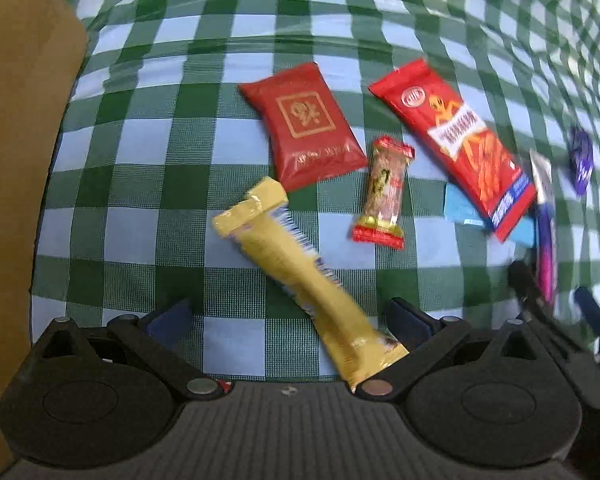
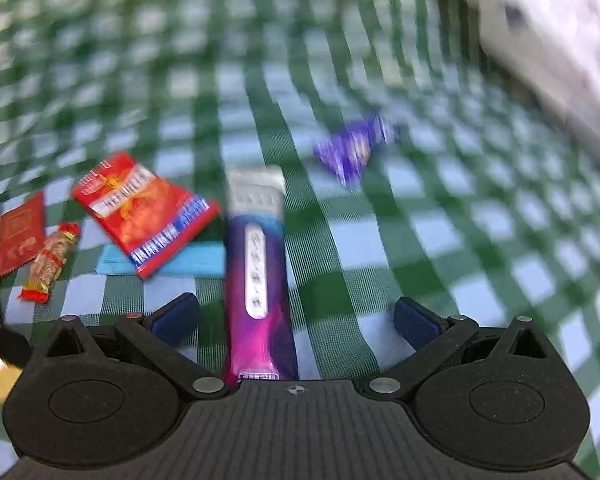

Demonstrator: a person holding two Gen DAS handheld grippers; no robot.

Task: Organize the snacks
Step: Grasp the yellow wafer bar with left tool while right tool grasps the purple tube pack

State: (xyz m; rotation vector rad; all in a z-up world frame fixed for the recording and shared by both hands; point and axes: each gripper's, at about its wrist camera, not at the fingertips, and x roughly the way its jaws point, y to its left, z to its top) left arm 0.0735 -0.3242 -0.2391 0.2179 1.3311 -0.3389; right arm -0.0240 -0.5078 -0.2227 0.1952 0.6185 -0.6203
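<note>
So, snacks are scattered loose over a green-checked cloth on the bench (image 1: 140, 184), nothing sorted yet by the look of it. The left gripper (image 1: 288, 320) is held low with its jaws spread wide, and a long yellow snack stick (image 1: 296, 276) is lying diagonally between them, not pinched; its near end is tucked right against the right-hand finger, so it is probably being lined up for a grab. Further out, a dark red packet (image 1: 308, 128), a small nut bar (image 1: 384, 194) and a red cracker bag (image 1: 460, 144) are spread near each other, the bag resting partly over a blue packet (image 1: 460, 208).

The right gripper (image 2: 296, 320) is likewise wide apart, with a purple-pink bar (image 2: 258, 280) lying lengthwise between the fingers, closer to the left one and untouched as far as can be told. A purple wrapped candy (image 2: 352, 152) sits beyond it, blurred. A tan box wall (image 1: 16, 160) is seen at the left edge, possibly the drop spot, though that can't be confirmed.

Straddling each long snack along its length would let the jaws close across the narrow width.
</note>
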